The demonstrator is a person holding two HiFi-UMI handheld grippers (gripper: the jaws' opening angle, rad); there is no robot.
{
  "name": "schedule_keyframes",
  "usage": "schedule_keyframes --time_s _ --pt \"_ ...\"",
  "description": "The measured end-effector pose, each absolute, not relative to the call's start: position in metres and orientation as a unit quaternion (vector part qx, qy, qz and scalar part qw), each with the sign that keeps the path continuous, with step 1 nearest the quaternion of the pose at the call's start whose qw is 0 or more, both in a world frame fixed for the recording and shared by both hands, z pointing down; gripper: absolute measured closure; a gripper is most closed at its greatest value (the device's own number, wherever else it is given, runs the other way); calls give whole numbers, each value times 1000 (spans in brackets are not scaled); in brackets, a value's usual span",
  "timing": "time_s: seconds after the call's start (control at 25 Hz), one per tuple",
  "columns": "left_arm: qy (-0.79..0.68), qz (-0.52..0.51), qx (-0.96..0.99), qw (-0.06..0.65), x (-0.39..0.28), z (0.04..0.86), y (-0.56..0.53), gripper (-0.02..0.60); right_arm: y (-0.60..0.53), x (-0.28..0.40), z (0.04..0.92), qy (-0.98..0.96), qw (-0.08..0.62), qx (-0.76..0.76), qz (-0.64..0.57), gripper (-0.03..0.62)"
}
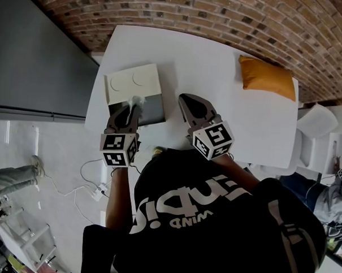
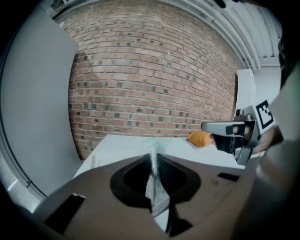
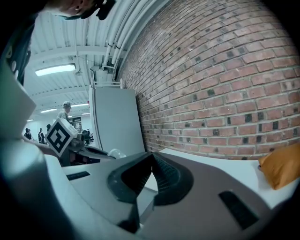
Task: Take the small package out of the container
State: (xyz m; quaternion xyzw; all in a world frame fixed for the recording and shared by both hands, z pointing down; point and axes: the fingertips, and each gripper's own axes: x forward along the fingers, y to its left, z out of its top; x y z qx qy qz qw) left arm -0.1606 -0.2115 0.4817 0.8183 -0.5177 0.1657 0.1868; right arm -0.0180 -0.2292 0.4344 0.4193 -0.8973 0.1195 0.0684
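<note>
Clear plastic small package (image 2: 155, 187) — apparently a bag — pinched in left claw (image 2: 152, 157) over container (image 1: 135, 80); right claw (image 3: 150, 157) pressed together.

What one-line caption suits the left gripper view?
Left gripper pinches a small clear package; white table and brick wall lie beyond.

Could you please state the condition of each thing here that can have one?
Left gripper: shut on the small clear plastic package.
Small clear plastic package: pinched between the left jaws.
Right gripper: shut, empty.
White square box: open, standing on the white table.
Orange soft pouch: lying on the table, untouched.
</note>
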Motion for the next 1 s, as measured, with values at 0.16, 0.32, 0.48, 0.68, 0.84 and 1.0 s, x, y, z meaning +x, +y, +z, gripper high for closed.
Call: schedule_keyframes --time_s 0.16,0.32,0.48,0.68,0.84,1.0 --pt "-526 134 823 167 -163 467 -210 540 -229 -17 435 -896 71 421 117 594" --pt "-537 101 825 143 -167 453 -209 540 -229 -16 437 -896 74 423 113 594" --pt "-549 78 823 123 -172 446 -207 540 -230 -13 438 -894 74 427 112 594" --pt "-569 51 815 95 -177 434 -204 540 -231 -11 438 -893 72 430 112 594" --pt "-583 32 808 80 -181 428 -203 540 -231 -10 437 -895 66 428 107 594" --pt "-591 23 803 70 -186 430 -202 541 -231 -11 438 -896 63 427 104 594"
